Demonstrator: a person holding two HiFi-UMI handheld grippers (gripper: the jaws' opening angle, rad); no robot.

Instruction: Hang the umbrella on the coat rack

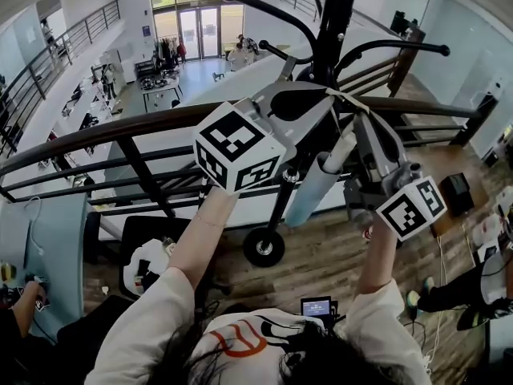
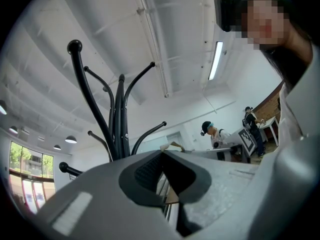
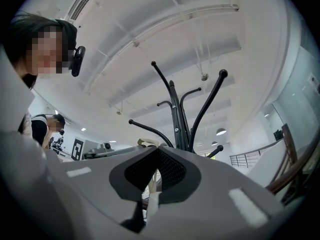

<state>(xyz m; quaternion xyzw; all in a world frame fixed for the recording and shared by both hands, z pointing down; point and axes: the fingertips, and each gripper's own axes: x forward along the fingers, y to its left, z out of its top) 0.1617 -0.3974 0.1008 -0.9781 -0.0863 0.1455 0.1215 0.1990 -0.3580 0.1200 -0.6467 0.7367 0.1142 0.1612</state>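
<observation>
The black coat rack (image 1: 333, 22) rises in front of me, with curved hooks branching near its top (image 2: 119, 119) (image 3: 177, 114). A folded light-blue umbrella (image 1: 314, 189) with a white handle end hangs beside the pole. Its beige strap (image 1: 346, 100) is stretched between the two grippers. My left gripper (image 1: 325, 96) reaches in from the left, jaws closed on the strap (image 2: 170, 145) at their tips. My right gripper (image 1: 365, 123) is just right of the pole, jaws closed with the pale strap (image 3: 151, 186) pinched between them. The strap is level with the lower hooks.
A wood-topped metal railing (image 1: 120, 131) runs right behind the rack, with a drop to a lower floor beyond it. The rack's round base (image 1: 263, 247) stands on the wooden floor. Another person (image 1: 457, 295) is at lower right, and others (image 2: 212, 131) stand further off.
</observation>
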